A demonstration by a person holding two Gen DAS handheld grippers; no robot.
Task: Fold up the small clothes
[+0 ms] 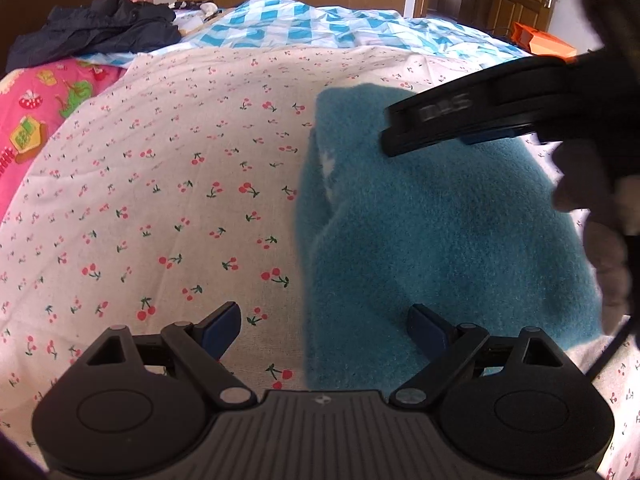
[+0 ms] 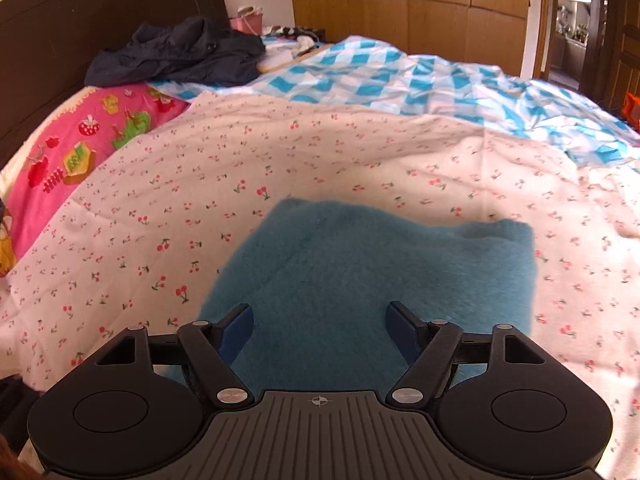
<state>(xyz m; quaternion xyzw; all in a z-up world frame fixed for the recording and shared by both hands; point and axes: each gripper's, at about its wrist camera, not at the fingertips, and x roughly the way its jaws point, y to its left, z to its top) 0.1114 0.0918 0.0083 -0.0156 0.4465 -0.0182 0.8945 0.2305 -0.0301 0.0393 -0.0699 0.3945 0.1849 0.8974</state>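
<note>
Both jaws stood spread and held nothing: the left gripper [image 1: 322, 330] straddled the near left edge of the fuzzy teal garment [image 1: 440, 232], the right gripper [image 2: 320, 334] hovered over its middle. It lay folded on the cherry-print sheet [image 1: 160, 184], perhaps lengthwise away from both cameras, its pile blurred.

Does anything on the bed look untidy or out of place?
Yes. A dark jacket lies crumpled in a heap by the headboard, not folded. The teal garment lies flat on the cherry sheet.
</note>
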